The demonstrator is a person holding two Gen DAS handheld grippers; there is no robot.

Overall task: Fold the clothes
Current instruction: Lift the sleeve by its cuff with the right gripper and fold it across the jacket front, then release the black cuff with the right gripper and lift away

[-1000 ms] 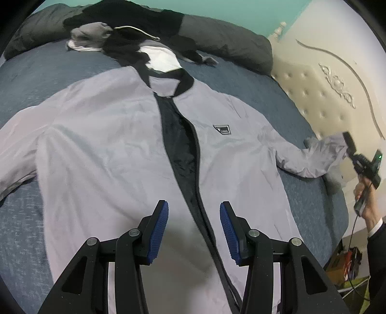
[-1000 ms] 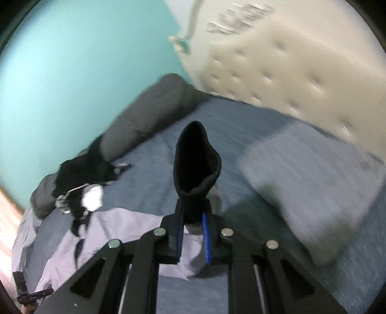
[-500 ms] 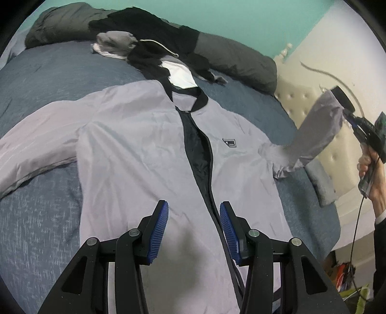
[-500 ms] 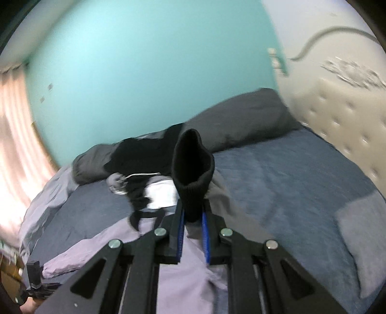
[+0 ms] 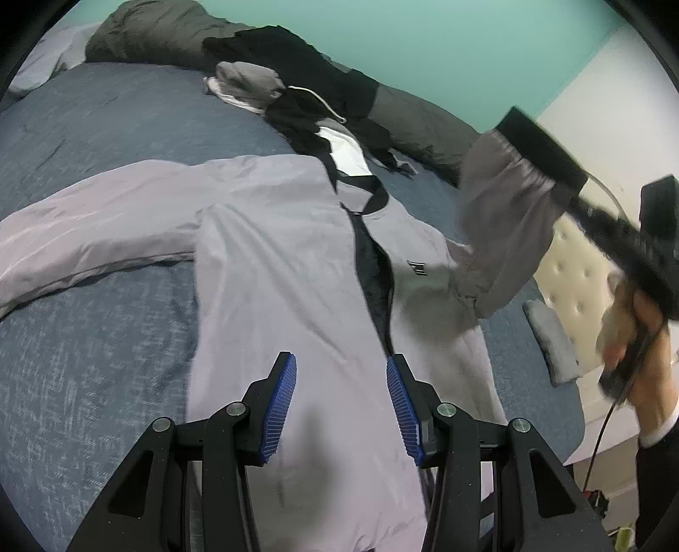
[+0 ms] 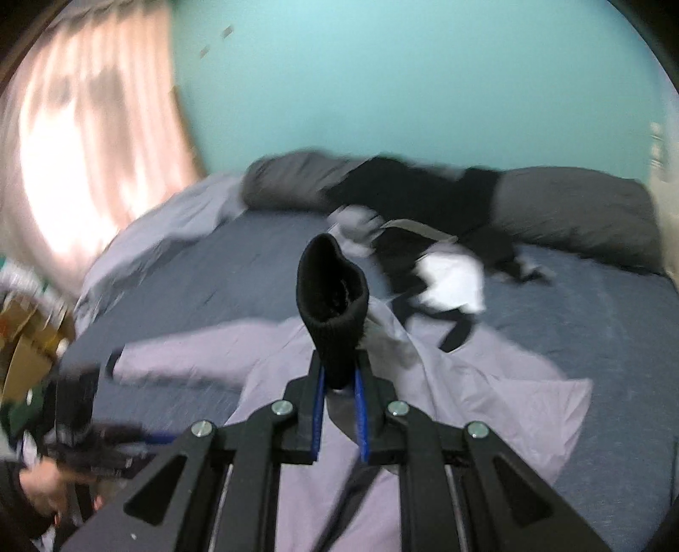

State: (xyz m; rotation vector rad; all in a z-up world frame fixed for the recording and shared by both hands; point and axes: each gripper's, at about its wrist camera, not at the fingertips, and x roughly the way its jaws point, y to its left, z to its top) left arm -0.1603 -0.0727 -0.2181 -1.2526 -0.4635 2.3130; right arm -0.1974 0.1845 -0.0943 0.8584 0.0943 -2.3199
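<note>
A light grey jacket [image 5: 271, 271] with a black collar and dark open front lies face up on the blue bed. My left gripper [image 5: 339, 373] hovers open above its lower front, nothing between the blue pads. My right gripper [image 6: 339, 382] is shut on the black ribbed cuff [image 6: 333, 305] of the jacket's right sleeve [image 5: 505, 212]. In the left wrist view that sleeve hangs lifted above the jacket's chest, cuff [image 5: 539, 144] uppermost. The other sleeve [image 5: 85, 229] lies stretched out flat to the left.
A heap of black, grey and white clothes [image 5: 297, 102] lies beyond the collar, with dark grey pillows [image 5: 161, 38] behind. A small grey folded item [image 5: 551, 339] rests near the cream tufted headboard [image 5: 577, 271]. A person's hand [image 5: 636, 365] holds the right gripper.
The right gripper has lifted the sleeve cuff off the bed's right side and swung it up and inward over the jacket. The left gripper stayed open, drifting slightly.
</note>
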